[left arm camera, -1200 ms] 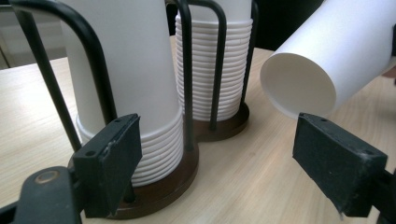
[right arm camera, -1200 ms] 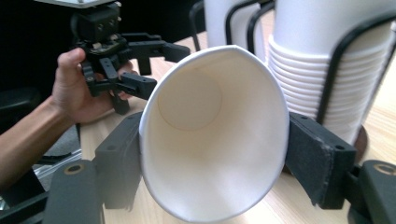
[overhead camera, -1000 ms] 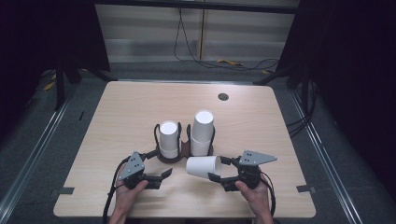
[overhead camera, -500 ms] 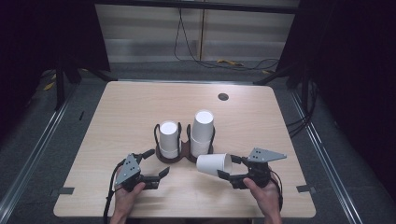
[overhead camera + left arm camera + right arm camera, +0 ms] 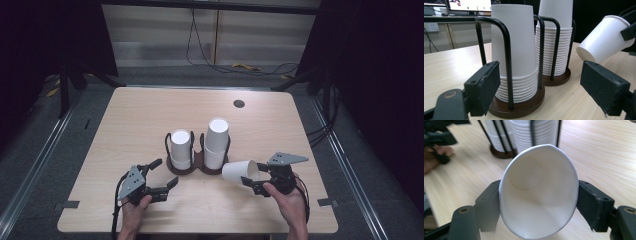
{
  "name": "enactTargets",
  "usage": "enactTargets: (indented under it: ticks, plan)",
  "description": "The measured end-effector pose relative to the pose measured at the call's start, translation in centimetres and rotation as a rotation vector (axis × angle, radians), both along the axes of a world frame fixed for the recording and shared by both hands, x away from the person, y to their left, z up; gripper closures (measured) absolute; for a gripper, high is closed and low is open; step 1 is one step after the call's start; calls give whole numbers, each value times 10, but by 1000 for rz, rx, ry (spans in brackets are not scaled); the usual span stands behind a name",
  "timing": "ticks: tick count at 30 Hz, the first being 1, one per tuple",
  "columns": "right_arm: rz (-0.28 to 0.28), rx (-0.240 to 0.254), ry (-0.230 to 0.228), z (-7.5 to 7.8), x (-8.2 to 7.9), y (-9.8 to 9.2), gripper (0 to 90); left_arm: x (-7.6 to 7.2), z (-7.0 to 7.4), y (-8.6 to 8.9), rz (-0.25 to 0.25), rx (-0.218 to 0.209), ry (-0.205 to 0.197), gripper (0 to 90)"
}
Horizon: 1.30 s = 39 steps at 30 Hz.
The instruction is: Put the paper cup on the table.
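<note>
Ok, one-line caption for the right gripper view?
Right hand-held gripper squeezing a white paper cup at its rim, stacked cups in the wire holder behind.

We see the right gripper [image 5: 254, 184] carry the squeezed white paper cup [image 5: 240, 171] rightward and slightly up from the desk.

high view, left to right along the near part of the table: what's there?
Left claw → short cup stack → tall cup stack → loose cup → right claw, shut on that cup.
</note>
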State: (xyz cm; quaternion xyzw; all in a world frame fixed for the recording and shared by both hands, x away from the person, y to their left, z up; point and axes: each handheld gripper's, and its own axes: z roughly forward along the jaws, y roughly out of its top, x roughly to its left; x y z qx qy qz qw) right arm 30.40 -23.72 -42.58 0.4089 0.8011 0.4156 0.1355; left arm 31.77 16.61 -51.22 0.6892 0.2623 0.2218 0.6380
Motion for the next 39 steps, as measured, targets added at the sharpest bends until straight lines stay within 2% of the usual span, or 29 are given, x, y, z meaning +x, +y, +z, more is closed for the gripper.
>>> enactTargets:
  ticks: [5, 12, 14, 20, 25, 31, 39]
  plan:
    - [-28, -64, 22, 9, 9, -3, 262, 0, 0, 0, 10, -2, 2, 162]
    - [-69, -103, 55, 22, 23, -12, 261, -2, 0, 0, 8, 1, -14, 164]
    - [-63, -119, 57, 25, 26, -13, 261, -2, -1, 0, 14, -10, -12, 167]
    - [-81, -165, 87, 34, 39, -15, 261, -3, 0, 0, 21, -6, -16, 163]
    - [-62, -208, 118, 42, 53, -12, 260, -3, -1, 0, 20, -7, -17, 163]
    - [-47, -282, 166, 49, 68, -9, 258, -3, -1, 0, 19, -9, -16, 162]
    - [-42, -366, 254, 47, 86, -10, 253, -3, 0, 0, 16, -5, -17, 162]
